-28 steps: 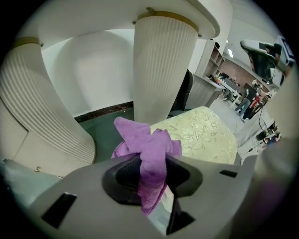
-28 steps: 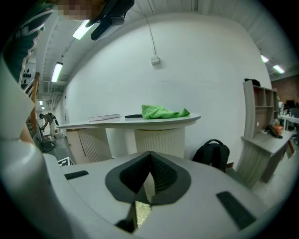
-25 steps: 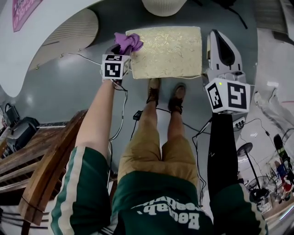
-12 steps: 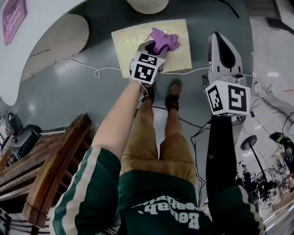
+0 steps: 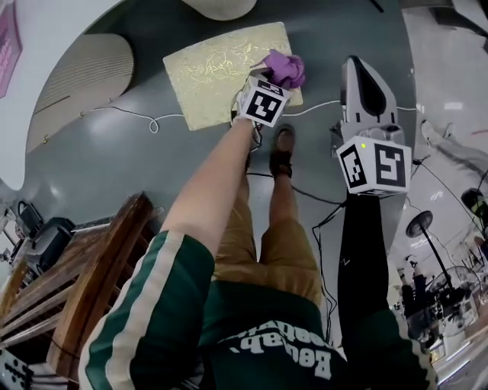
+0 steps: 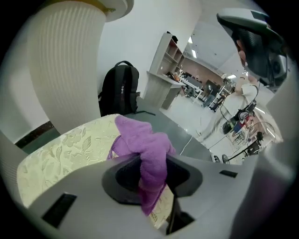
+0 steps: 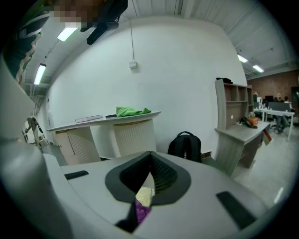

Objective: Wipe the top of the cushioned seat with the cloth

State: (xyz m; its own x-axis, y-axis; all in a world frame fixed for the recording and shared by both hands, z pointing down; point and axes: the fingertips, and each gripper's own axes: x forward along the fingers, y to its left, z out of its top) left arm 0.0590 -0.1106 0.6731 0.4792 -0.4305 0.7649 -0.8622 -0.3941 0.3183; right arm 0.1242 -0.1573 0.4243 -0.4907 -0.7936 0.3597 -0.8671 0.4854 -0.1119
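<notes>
The cushioned seat (image 5: 217, 72) is a square pad in pale gold floral fabric, low on the grey floor ahead of my feet. A bunched purple cloth (image 5: 284, 68) rests on its right edge. My left gripper (image 5: 268, 78) is shut on that cloth and presses it to the seat. In the left gripper view the cloth (image 6: 145, 149) hangs between the jaws over the seat (image 6: 65, 149). My right gripper (image 5: 360, 72) is held off to the right of the seat, above the floor, jaws together with nothing in them. Its own view shows the right gripper (image 7: 150, 158) pointing at a white wall.
A white ribbed round pedestal (image 5: 221, 6) stands just behind the seat, with a black backpack (image 6: 119, 88) beside it. White cable (image 5: 152, 122) loops on the floor left of the seat. A wooden bench (image 5: 84, 274) is at my left. My shoes (image 5: 284, 145) stand just before the seat.
My left gripper has swept the purple cloth across the seat from its far left corner to its right edge. The right gripper has stayed where it was.
</notes>
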